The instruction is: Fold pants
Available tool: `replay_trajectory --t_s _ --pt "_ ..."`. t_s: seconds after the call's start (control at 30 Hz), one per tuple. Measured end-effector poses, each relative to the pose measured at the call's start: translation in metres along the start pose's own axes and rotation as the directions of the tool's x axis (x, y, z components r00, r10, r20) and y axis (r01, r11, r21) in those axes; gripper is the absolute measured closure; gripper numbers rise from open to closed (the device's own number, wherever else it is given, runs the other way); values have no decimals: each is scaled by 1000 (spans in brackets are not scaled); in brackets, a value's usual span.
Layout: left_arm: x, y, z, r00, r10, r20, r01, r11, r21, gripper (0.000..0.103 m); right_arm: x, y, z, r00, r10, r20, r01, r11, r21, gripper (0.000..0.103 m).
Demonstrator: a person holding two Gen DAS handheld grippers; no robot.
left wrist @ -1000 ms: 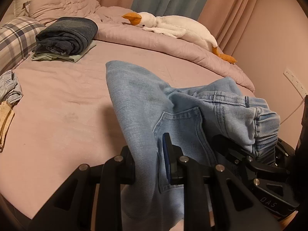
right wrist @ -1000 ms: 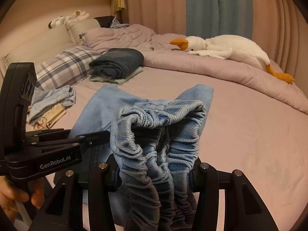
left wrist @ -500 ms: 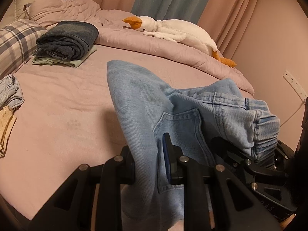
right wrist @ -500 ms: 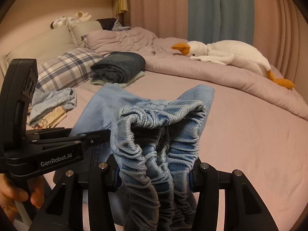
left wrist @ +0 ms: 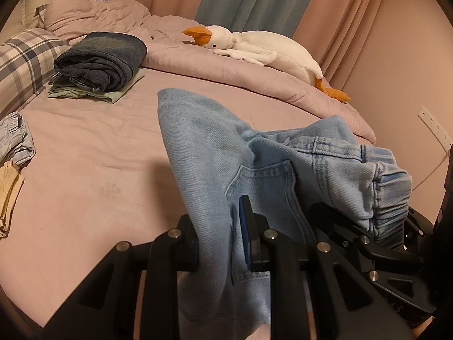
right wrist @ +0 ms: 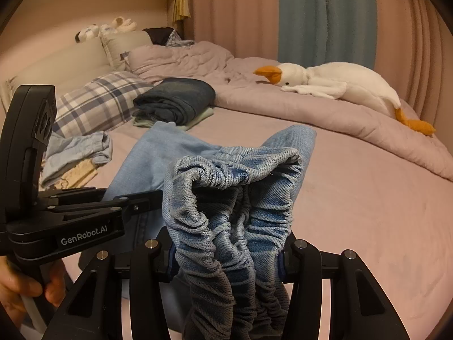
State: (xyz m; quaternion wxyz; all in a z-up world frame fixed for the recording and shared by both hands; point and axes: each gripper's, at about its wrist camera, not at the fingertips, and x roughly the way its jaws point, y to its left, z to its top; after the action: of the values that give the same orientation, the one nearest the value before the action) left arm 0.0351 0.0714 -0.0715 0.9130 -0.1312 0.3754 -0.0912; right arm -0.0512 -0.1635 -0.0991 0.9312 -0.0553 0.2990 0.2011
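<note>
Denim, pale blue, is lifted at the near edge of the bed [left wrist: 93,153]: the pants [left wrist: 215,147] hang from both grippers while their far end lies on the mauve sheet, pointing toward the folded dark jeans [left wrist: 104,56] and the plush goose [left wrist: 254,45].

The left gripper [left wrist: 220,243] has its 2 fingers pinched tight on a thin layer beside the back pocket. The right gripper [right wrist: 226,257] clamps the bunched elastic waistband, its fingers held half apart by the thick gathers between them. In the right wrist view the left gripper's body [right wrist: 70,212] sits just beside the waistband, with a hand [right wrist: 25,286] on its handle.

The step in hand looks like carrying the waist end up and over to lay it along the legs. To do it well, I would judge that both grips should keep at 1 height and travel together, so the fold line runs square across the legs. Keeping slight tension between the 2 holds would flatten the sagging seat. The thin left-hand pinch seems the likelier one to slip, so a slow, even sweep is safer than a flick. Release should wait until the waistband rests flat, clear of the small clothes [right wrist: 76,153] by the plaid pillow [right wrist: 96,102].
</note>
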Motion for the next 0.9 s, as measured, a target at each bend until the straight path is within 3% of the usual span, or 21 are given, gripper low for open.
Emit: replay_trajectory --t_s 0.9 --pt "6 4 8 1000 11 -2 -11 1000 9 83 8 0 1 1000 9 -2 -9 1000 8 51"
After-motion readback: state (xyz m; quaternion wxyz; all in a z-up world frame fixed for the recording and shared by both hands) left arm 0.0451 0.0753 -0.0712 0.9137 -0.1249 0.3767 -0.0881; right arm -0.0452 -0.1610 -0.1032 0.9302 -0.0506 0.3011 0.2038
